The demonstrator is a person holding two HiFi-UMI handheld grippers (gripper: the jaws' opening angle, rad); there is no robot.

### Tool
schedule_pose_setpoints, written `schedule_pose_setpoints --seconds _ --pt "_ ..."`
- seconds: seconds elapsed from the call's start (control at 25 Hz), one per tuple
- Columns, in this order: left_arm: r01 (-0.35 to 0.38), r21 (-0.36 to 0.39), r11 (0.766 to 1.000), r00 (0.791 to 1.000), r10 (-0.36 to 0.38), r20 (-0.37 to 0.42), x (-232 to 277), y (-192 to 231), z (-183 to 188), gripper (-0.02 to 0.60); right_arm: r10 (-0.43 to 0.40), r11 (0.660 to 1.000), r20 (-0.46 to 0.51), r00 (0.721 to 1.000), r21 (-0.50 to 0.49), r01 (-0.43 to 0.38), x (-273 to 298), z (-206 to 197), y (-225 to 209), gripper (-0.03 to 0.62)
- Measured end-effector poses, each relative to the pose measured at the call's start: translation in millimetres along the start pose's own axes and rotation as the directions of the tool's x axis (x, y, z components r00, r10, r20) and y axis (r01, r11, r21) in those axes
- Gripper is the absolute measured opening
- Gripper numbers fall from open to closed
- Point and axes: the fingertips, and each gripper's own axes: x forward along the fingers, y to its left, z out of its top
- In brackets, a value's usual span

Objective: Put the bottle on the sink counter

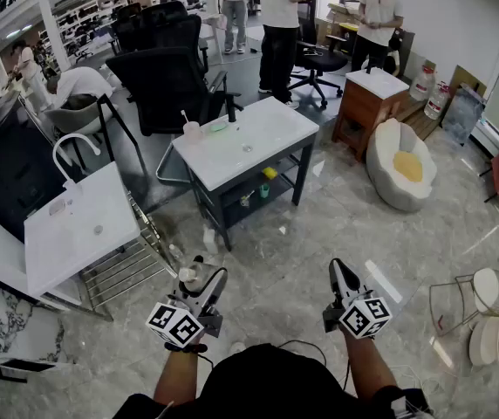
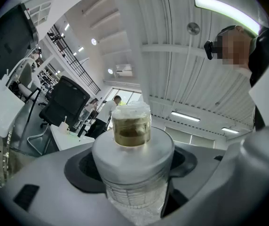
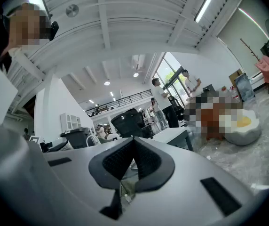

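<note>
A: Where's the bottle [image 2: 133,159]?
B: Between the L gripper [image 1: 204,285] jaws. They're wide apart, squeezing its sides. Its cap [image 2: 131,111] pokes out past the tips.
A: And the R gripper [image 3: 132,147]?
B: Jaws pressed together, nothing in them.

grey marble floor [image 1: 345,234] | black office chairs [image 1: 167,81] | wooden cabinet [image 1: 363,116] | ceiling strip light [image 2: 224,8]

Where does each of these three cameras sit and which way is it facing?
Head view: on the person's head, facing steeply down at floor and middle sink counter; forearms, left gripper, right gripper show.
Left gripper view: on that gripper, along jaws closed on the bottle; the person at right.
Right gripper view: on that gripper, along shut empty jaws; the person at left.
Shared: all show that counter.
</note>
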Motion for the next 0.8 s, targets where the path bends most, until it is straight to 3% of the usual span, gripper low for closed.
schedule_pose_setpoints --seconds 0.56,0.8 --pt "-0.013 0.002 1.000 1.000 0.013 0.021 14.9 -6.3 4.2 0.356 0.038 0.999 0.021 0.999 -0.016 -0.037 13.1 16.3 -7.0 0.029" --pt "-0.059 0.072 0.996 0.998 0.060 -0.020 22.9 -22.4 -6.2 0.356 0.061 0.997 0.034 0.998 -0.044 -0.060 -0.6 22.0 -16.9 0.031"
